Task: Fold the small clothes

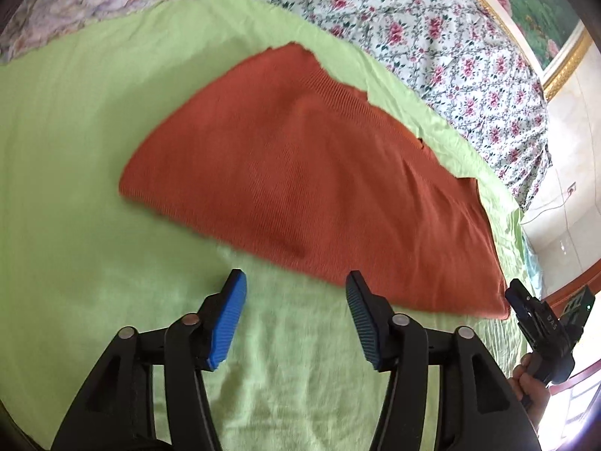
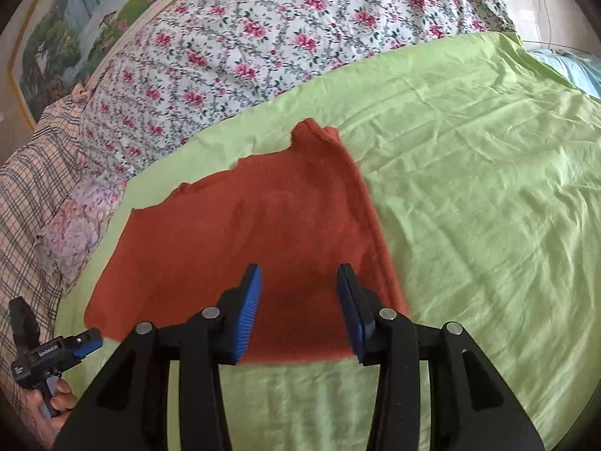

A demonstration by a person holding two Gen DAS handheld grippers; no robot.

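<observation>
A rust-orange knit garment (image 1: 300, 173) lies folded and flat on the green sheet (image 1: 94, 150). My left gripper (image 1: 296, 278) stands open over bare sheet, just short of the garment's near edge, with nothing between its blue pads. In the right wrist view the same garment (image 2: 263, 225) spreads ahead, and my right gripper (image 2: 299, 270) hovers open over its near right corner, pads apart from the cloth. Each view catches the other gripper at the garment's far end: the right one (image 1: 518, 297) and the left one (image 2: 90, 338), each held by a hand (image 2: 56, 402).
A floral quilt (image 2: 281, 37) is bunched along the far side of the bed. A plaid pillow (image 2: 33, 188) and a flowered pillow (image 2: 79, 225) lie at the left. A framed picture (image 2: 75, 11) hangs behind. Pale blue cloth (image 2: 571, 64) shows at the sheet's right edge.
</observation>
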